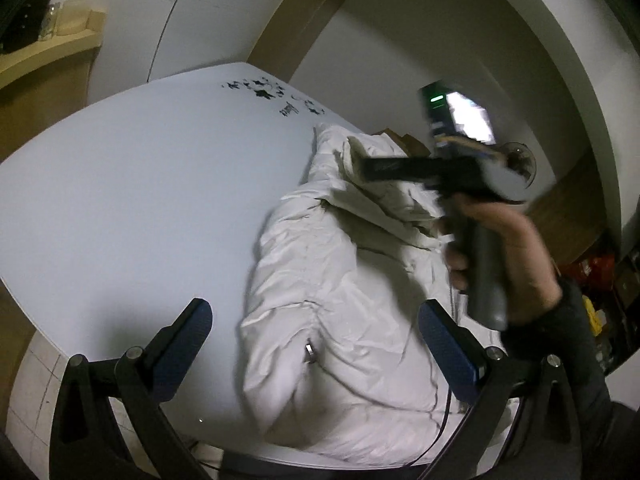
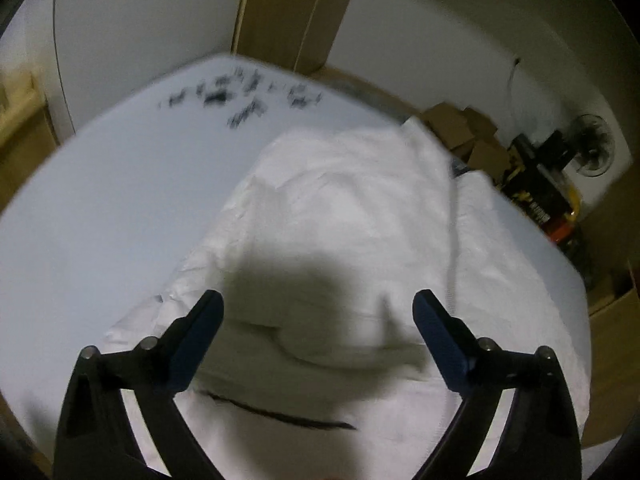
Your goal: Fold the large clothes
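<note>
A white puffy jacket point(image 1: 340, 280) lies bunched on the right half of a white table point(image 1: 120, 180), its near end at the table's front edge. My left gripper point(image 1: 316, 316) hovers open over the jacket's near part, with nothing between its blue pads point(image 1: 200, 320). In the left wrist view a hand point(image 1: 508, 248) holds the right gripper's handle above the jacket's far right side, blurred. In the right wrist view the jacket point(image 2: 340, 208) fills the middle. My right gripper point(image 2: 318, 304) stands open above it, casting a dark shadow on the cloth.
A black leaf pattern point(image 1: 264, 92) marks the table's far edge. A thin black cord point(image 2: 280, 412) lies on the jacket's near part. Cardboard boxes point(image 2: 460, 124) and a fan point(image 2: 592, 148) stand beyond the table's right side. A wooden shelf point(image 1: 40, 52) is at far left.
</note>
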{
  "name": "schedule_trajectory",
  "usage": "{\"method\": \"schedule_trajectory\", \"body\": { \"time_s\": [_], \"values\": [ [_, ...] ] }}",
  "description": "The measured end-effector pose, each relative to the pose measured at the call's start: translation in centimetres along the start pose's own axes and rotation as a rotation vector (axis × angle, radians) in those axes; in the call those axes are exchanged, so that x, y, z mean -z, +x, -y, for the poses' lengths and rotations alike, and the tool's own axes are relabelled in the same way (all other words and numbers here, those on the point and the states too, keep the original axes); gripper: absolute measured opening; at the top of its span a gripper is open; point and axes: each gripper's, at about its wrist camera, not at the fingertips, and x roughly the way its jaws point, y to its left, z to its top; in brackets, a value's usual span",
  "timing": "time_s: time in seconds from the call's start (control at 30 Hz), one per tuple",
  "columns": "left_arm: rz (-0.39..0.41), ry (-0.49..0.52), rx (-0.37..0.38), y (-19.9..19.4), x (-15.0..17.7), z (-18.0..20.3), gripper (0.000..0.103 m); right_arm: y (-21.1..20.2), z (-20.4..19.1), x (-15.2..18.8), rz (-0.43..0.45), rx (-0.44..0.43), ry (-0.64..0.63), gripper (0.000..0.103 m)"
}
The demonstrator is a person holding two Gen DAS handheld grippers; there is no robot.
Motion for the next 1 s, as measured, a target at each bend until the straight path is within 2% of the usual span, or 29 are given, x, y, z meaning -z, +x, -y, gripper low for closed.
{"method": "schedule_trajectory", "body": {
  "time_s": [0.13,0.27,0.33,0.37,0.4,0.43,0.5,0.63,0.67,0.77,0.87,1.0],
  "values": [
    [-0.018,-0.010,-0.001,0.3,0.1,-0.9,0.103,2.2,-1.2,1.1,-0.037,0.025,-0.071,0.095],
    [-0.049,-0.036,0.007,0.8,0.3,-1.4,0.103,3.5,-1.4,1.3,-0.059,0.103,-0.126,0.090],
    [-0.064,-0.039,0.014,1.2,0.5,-1.4,0.103,4.1,-1.1,0.8,-0.072,0.119,-0.148,0.055],
    [-0.069,-0.038,0.012,1.4,0.6,-1.3,0.103,4.4,-0.9,0.6,-0.071,0.113,-0.154,0.046],
    [-0.073,-0.036,0.007,1.6,0.6,-1.2,0.103,4.3,-0.6,0.5,-0.066,0.099,-0.150,0.029],
    [-0.075,-0.034,0.002,1.6,0.7,-1.2,0.103,4.3,-0.1,0.4,-0.061,0.085,-0.138,0.022],
    [-0.074,-0.040,-0.004,1.7,0.9,-1.3,0.103,3.7,1.4,0.1,-0.043,0.018,-0.075,0.016],
    [-0.079,-0.059,-0.017,2.0,0.9,-1.6,0.103,2.1,5.2,-0.3,-0.010,-0.155,0.079,0.012],
    [-0.080,-0.062,-0.015,1.9,0.9,-1.5,0.103,1.4,7.2,-0.4,0.004,-0.228,0.140,0.012],
    [-0.085,-0.066,-0.007,2.0,0.9,-1.2,0.103,-0.1,12.6,-0.1,0.036,-0.360,0.288,0.011],
    [-0.096,-0.056,0.003,2.3,1.0,-0.5,0.103,-1.1,18.6,1.3,0.058,-0.452,0.437,0.011],
    [-0.122,-0.043,0.024,3.2,1.1,0.6,0.103,-0.7,26.9,5.5,0.067,-0.522,0.636,0.011]
  ]
}}
